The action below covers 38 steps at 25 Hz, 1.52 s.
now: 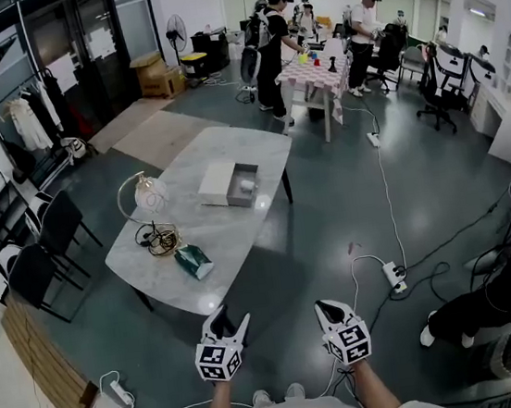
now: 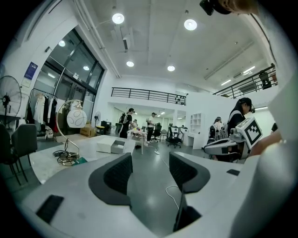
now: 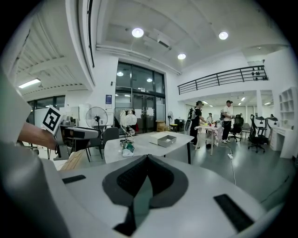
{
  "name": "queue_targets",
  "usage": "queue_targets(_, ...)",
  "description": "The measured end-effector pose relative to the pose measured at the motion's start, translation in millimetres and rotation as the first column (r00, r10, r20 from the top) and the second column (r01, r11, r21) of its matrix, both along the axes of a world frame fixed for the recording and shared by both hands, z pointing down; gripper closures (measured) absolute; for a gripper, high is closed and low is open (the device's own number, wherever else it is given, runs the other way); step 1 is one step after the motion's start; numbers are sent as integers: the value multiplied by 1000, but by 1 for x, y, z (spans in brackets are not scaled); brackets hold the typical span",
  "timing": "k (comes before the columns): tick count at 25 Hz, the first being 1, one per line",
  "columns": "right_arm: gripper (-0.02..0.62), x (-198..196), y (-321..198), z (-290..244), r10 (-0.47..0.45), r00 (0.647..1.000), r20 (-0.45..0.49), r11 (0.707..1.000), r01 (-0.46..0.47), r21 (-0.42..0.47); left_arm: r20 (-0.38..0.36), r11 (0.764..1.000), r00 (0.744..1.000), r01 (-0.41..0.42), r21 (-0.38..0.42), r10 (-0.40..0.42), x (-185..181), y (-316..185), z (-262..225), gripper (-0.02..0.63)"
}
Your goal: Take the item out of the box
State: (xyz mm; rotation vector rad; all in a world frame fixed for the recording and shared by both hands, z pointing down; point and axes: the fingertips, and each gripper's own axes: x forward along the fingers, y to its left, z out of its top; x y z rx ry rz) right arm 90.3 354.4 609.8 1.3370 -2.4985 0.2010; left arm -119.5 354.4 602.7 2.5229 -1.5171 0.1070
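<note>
The marble table [image 1: 230, 150] stands well ahead of me and carries the open box [image 1: 253, 169]. My left gripper [image 1: 230, 318] is wide and empty; my right gripper [image 1: 331, 306] is closed together. The white item [image 1: 248, 186] lies in the box.

White box [image 1: 216, 184], pale marbled table [image 1: 230, 150]

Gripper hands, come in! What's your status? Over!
Left gripper jaws open, empty. Right gripper jaws shut, empty. Box open on table, untouched, item inside. Green packet and cables lie nearer.
</note>
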Motion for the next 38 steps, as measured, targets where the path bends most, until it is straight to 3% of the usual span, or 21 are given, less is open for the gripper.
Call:
queue_targets(10, 594, 17, -18, 5, -6, 1000, 16, 1000, 6, 0, 9, 1000, 1000, 18, -4, -18, 15, -10, 2, 371)
queue_targets(19, 594, 22, -52, 13, -2, 1000, 7, 1000, 2, -15, 15, 1000, 1000, 9, -8, -9, 23, -49, 5, 371)
queue_targets(28, 594, 30, -113, 20, 26, 1000, -6, 999, -26, -29, -9, 999, 999, -37, -17, 37, 38, -121, 18, 371)
queue_targets(38, 594, 18, -209, 11, 51, 998, -24, 998, -52, -30, -24, 998, 998, -61, -18, 60, 29, -226, 13, 371)
